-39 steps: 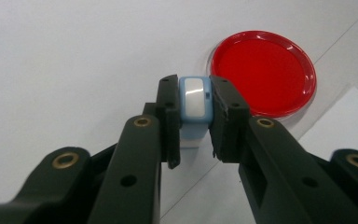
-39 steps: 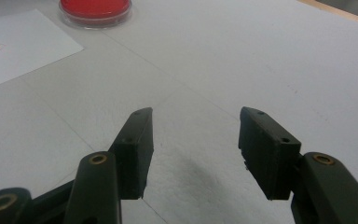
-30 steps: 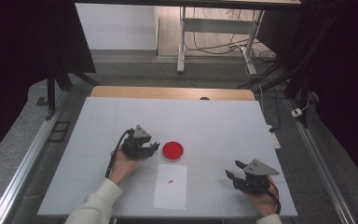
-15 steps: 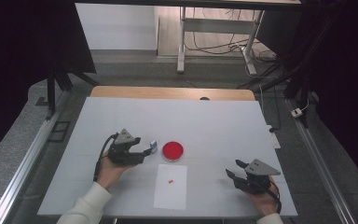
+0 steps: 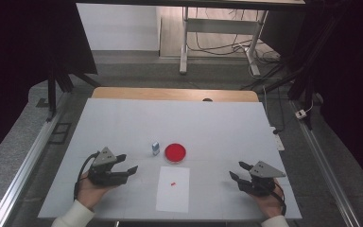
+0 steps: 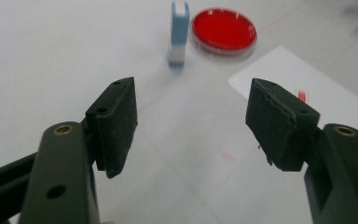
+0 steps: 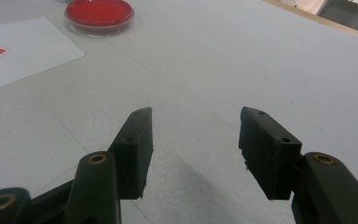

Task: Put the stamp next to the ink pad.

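**Both jaws open, the little stamp stands free**

The left gripper [image 5: 125, 169] rests low over the tabletop [image 5: 123, 118], held in a hand [image 5: 89, 191]. Its jaws are spread wide apart and hold nothing. In the left gripper view the gripper [image 6: 191, 121] looks at a small blue and white stamp [image 6: 179, 33] standing upright ahead of the jaws, a little toward the left jaw. The stamp is well apart from the jaws and nothing touches it. Just beside the stamp, on the right jaw's side, sits a round red dish [image 6: 223, 31]. The two look close but I cannot tell if they touch.

A white sheet of paper [image 6: 307, 88] lies past the right jaw. It has a tiny red mark [image 6: 303, 96] on it, near the tip of that jaw.

The right gripper [image 5: 237, 171] is held in the other hand [image 5: 267, 203], far from the stamp [image 5: 155, 148]. Its jaws are wide open too and empty. In the right gripper view the gripper [image 7: 196, 144] points over bare tabletop. The red dish [image 7: 99, 13] and the paper [image 7: 23, 49] lie far ahead, off past the left jaw.
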Tool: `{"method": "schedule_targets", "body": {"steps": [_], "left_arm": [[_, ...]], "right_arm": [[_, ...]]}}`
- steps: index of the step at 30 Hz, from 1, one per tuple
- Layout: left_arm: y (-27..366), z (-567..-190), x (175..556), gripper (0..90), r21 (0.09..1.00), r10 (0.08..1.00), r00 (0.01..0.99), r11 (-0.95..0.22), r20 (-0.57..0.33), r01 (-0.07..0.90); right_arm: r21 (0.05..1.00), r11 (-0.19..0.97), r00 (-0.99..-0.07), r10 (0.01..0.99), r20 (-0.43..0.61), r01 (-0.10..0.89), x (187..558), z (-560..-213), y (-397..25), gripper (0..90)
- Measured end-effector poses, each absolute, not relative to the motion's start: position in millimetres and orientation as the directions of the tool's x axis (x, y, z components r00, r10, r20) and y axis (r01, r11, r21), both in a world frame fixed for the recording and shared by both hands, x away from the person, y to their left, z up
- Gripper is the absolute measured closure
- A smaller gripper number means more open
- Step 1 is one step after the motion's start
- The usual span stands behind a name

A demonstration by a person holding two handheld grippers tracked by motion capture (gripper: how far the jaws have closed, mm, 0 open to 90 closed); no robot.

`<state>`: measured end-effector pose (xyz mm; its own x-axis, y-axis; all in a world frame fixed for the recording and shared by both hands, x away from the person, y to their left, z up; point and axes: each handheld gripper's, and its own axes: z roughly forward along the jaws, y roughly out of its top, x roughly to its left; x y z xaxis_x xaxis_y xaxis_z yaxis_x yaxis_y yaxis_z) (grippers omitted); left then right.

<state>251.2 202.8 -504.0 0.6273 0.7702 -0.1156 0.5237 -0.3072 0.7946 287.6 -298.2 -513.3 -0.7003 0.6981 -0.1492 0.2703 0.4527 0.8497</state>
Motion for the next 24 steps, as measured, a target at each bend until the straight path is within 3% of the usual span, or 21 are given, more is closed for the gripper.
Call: {"method": "schedule_targets", "body": {"steps": [8,24], "left_arm": [[212.8,-513.1,228.5,33.8,0.787,0.764,0.631,-0.304,-0.135,0.536],[215.0,-514.4,229.8,33.6,0.79,0.769,0.626,-0.3,-0.132,0.535]], "right_arm": [[0.852,0.452,-0.702,0.696,-0.151,0.265,288.1,-512.8,-300.0,44.1],[0.855,0.456,-0.713,0.683,-0.157,0.248,287.1,-511.5,-299.9,44.4]]}}
